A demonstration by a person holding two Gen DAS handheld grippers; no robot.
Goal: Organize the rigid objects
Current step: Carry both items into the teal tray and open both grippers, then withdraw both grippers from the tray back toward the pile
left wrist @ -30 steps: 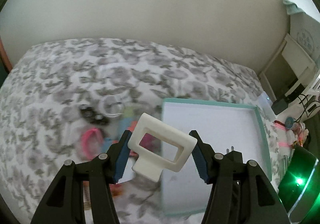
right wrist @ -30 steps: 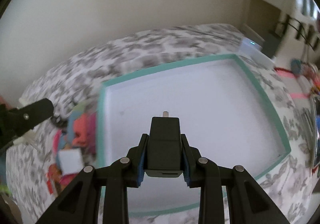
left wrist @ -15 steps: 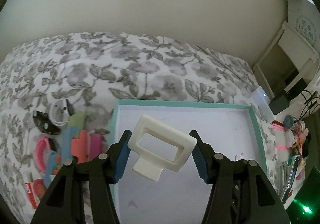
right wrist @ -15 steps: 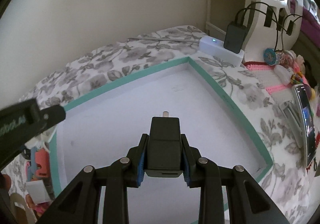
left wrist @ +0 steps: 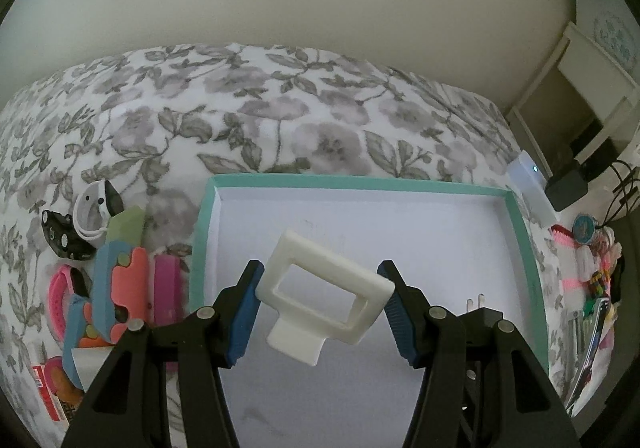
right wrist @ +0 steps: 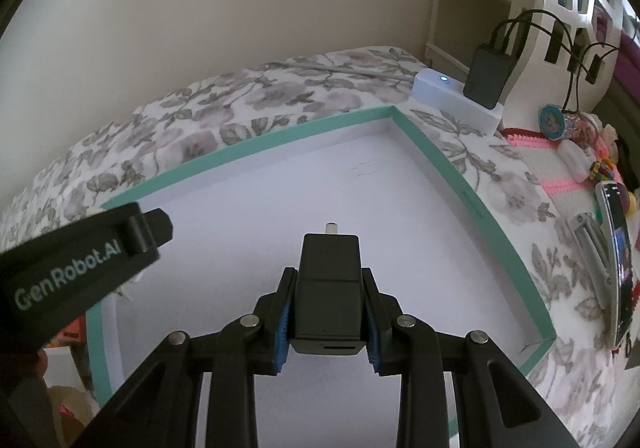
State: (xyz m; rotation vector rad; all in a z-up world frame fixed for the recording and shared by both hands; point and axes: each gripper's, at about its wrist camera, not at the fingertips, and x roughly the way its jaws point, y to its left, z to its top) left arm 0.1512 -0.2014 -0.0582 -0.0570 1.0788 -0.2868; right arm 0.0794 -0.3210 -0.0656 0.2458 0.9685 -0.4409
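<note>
My left gripper (left wrist: 320, 308) is shut on a cream rectangular plastic frame (left wrist: 326, 294) and holds it tilted above the white floor of a teal-rimmed tray (left wrist: 360, 181). My right gripper (right wrist: 326, 318) is shut on a black plug adapter (right wrist: 328, 292) with its prongs pointing forward, also over the tray (right wrist: 460, 176). The adapter's prongs show in the left wrist view (left wrist: 476, 302). The left gripper's black body (right wrist: 80, 260) shows at the left of the right wrist view.
A pile of coloured rigid items (left wrist: 116, 280) lies on the floral bedspread (left wrist: 260, 116) left of the tray. A white box with a light (right wrist: 456, 96), a black charger (right wrist: 488, 76), a phone (right wrist: 618, 256) and trinkets lie on the right.
Both grippers have moved forward and right over the tray with their objects. The pile of coloured items has slid to the left of the left wrist view.
</note>
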